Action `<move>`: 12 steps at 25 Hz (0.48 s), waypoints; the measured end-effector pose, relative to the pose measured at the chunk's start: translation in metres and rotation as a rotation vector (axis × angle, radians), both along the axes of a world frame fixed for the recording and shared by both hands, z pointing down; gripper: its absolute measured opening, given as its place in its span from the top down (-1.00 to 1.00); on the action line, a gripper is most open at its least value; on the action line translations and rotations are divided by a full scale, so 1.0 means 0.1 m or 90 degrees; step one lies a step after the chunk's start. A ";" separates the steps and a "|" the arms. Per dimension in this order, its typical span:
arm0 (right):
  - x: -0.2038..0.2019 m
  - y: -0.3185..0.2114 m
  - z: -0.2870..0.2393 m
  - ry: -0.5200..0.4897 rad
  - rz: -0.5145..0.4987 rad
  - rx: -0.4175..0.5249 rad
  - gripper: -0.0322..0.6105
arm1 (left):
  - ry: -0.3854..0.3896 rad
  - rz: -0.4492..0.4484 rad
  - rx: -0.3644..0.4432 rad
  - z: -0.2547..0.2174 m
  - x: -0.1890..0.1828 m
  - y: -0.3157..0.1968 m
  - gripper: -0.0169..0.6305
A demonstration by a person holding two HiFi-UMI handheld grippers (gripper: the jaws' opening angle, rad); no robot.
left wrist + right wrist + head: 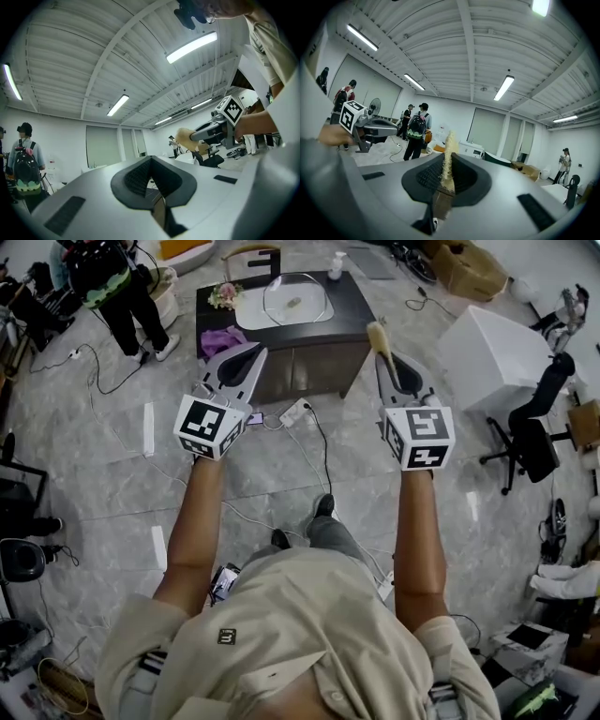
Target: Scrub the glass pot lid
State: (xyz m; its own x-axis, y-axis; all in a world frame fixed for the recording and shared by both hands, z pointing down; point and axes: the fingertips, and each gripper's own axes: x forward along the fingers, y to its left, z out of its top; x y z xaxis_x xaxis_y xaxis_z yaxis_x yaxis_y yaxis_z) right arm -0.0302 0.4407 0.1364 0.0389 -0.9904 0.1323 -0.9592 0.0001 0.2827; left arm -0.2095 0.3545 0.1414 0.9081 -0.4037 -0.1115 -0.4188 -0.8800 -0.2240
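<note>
The glass pot lid (297,298) lies on a white tray (248,310) on the dark low table (352,296), well ahead of both grippers. My left gripper (251,360) (151,163) is held up in the air, jaws shut with nothing between them. My right gripper (386,360) (447,161) is also raised and is shut on a tan scrubbing sponge (377,335) (449,157) that sticks out past the jaw tips. The sponge (185,138) also shows from the left gripper view. Both grippers point toward the table and touch nothing on it.
On the table are a white bottle (336,265), a small flower bunch (225,294) and a purple cloth (221,338). A power strip (293,412) and cables lie on the floor. A white box (487,352) and office chair (530,432) stand right; a person (117,287) stands far left.
</note>
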 end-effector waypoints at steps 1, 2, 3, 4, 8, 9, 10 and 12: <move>0.03 -0.07 0.03 -0.001 -0.002 -0.004 0.78 | -0.003 -0.002 -0.003 0.02 0.03 -0.05 0.91; 0.06 -0.14 0.05 -0.002 -0.005 -0.008 0.78 | -0.006 -0.004 -0.006 0.05 0.05 -0.11 0.91; 0.10 -0.23 0.08 -0.004 -0.007 -0.010 0.78 | -0.009 -0.007 -0.007 0.07 0.08 -0.17 0.91; 0.14 -0.32 0.10 -0.007 -0.009 -0.011 0.78 | -0.013 -0.011 -0.007 0.09 0.10 -0.23 0.91; 0.32 -0.69 0.19 -0.029 -0.032 -0.009 0.78 | -0.029 -0.038 -0.012 0.16 0.23 -0.50 0.91; 0.38 -0.79 0.20 -0.032 -0.040 -0.008 0.78 | -0.034 -0.046 -0.014 0.17 0.28 -0.57 0.91; 0.44 -0.90 0.21 -0.035 -0.049 -0.008 0.78 | -0.039 -0.053 -0.015 0.18 0.33 -0.65 0.91; 0.56 -1.11 0.23 -0.039 -0.064 -0.010 0.78 | -0.047 -0.067 -0.017 0.19 0.45 -0.79 0.91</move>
State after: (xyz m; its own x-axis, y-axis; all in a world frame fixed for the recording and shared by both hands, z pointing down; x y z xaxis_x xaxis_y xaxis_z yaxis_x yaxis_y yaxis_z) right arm 0.0261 0.3293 0.1592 -0.0698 -0.9868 0.1461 -0.9697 0.1015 0.2221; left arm -0.1648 0.2753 0.1603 0.8662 -0.4985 -0.0345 -0.4918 -0.8384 -0.2350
